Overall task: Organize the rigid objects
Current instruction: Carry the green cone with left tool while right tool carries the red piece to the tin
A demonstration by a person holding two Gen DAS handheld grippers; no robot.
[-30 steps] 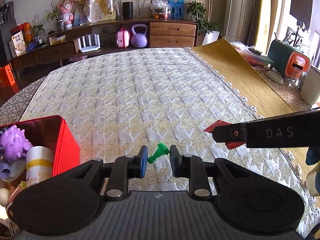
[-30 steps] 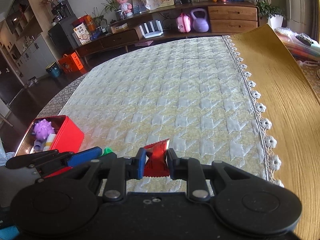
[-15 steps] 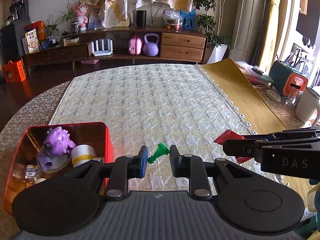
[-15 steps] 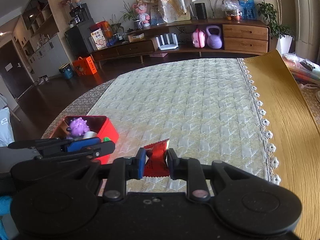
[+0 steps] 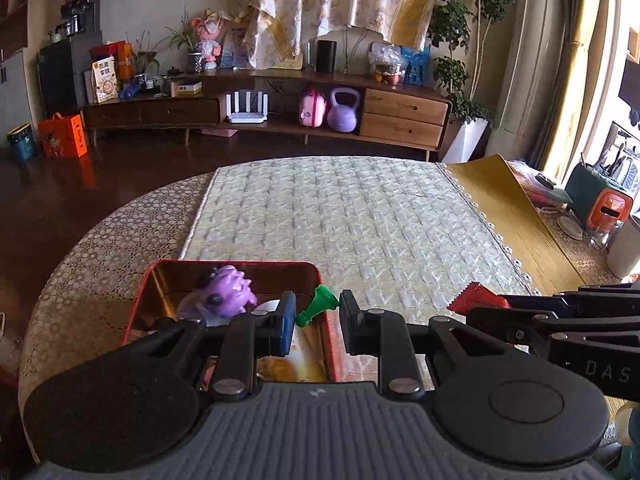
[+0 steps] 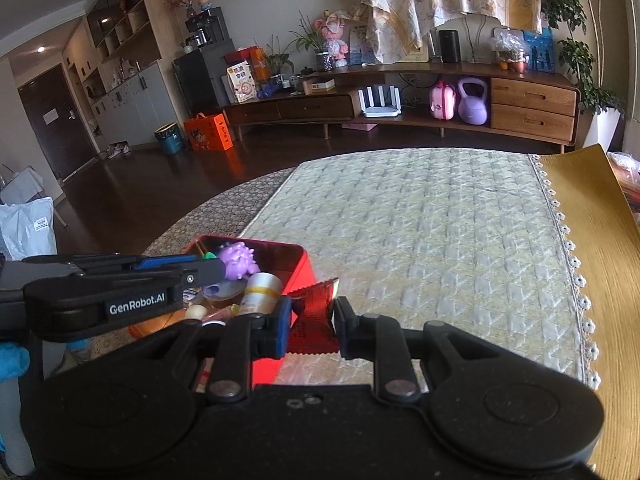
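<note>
While the left gripper pinches a green pawn over the red tin's near edge, right gripper clamps a red packet just beside it. Risk: pawn released early bounces off the rim; grippers could collide.

1. We see green pawn-shaped piece, tilted, base up, over red tin's right rim.
2. Red sawtooth-edged sachet, upright, beside that tin.
3. Tin open on quilted cloth, holding purple spiky toy.
</note>
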